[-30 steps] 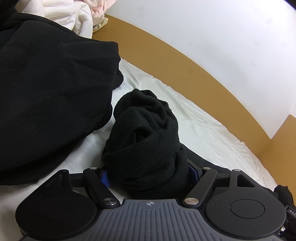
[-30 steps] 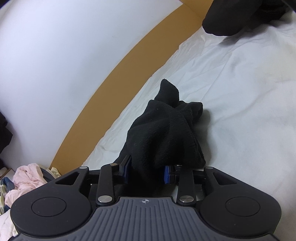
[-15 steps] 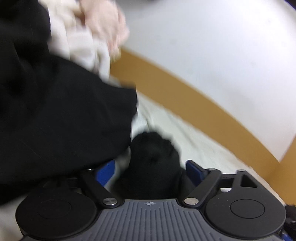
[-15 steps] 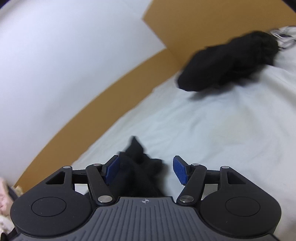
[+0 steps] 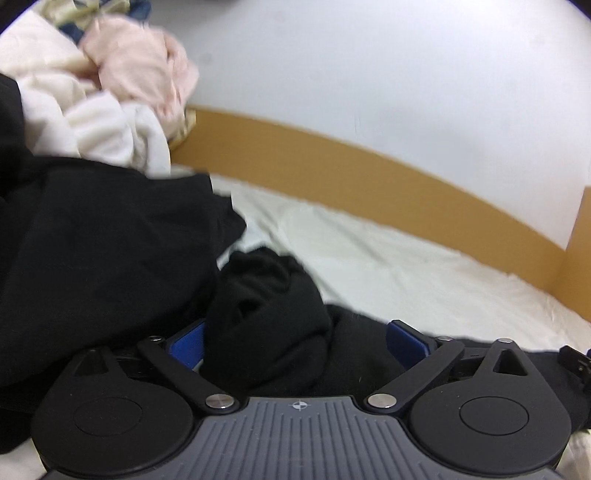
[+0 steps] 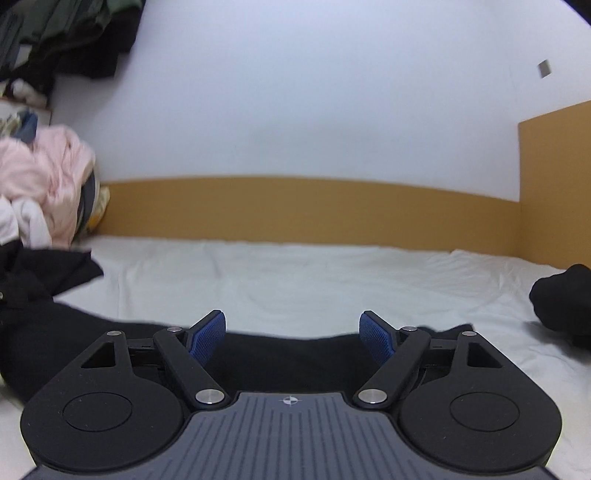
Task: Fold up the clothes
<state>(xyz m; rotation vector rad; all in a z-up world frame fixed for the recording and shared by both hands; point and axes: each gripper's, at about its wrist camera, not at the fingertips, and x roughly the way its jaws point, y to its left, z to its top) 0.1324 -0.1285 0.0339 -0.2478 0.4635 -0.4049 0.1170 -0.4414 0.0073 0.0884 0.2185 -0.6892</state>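
Left gripper point(image 5: 295, 336): fingers parted wide and still spreading. A bunched black garment point(image 5: 269, 325) sits between the blue pads point(image 5: 186, 345); the left pad lies close against the cloth, the right pad stands clear of the bundle with flatter black fabric beneath it. No pinch is evident; the garment rests released on the white sheet point(image 5: 406, 266).

Right gripper point(image 6: 291, 334): fingers likewise parted and spreading, blue pads point(image 6: 208, 338) gripping nothing. Flat black fabric point(image 6: 295, 354) lies under and just behind the fingertips, spread along the near edge of the bed; open sheet shows between the pads.

Near left of the bed: a large black garment point(image 5: 103, 251), loosely heaped, touching the bunched one in the left wrist view. The same dark cloth reaches the left margin of the right wrist view.

Right edge of the bed: a separate black bundle point(image 6: 561, 302), well apart from both grippers.

Middle of the bed: bare white sheet, lightly creased.

Far left corner: a pile of pink and cream clothes point(image 5: 110, 92), unfolded, against the tan bed surround point(image 5: 369, 173). The surround runs along the far edge and rises into a taller panel point(image 6: 554, 184) at the far right corner.

Beyond: white wall point(image 6: 314, 92). Dark clothing point(image 6: 66, 33) is visible at the upper left of the right wrist view.
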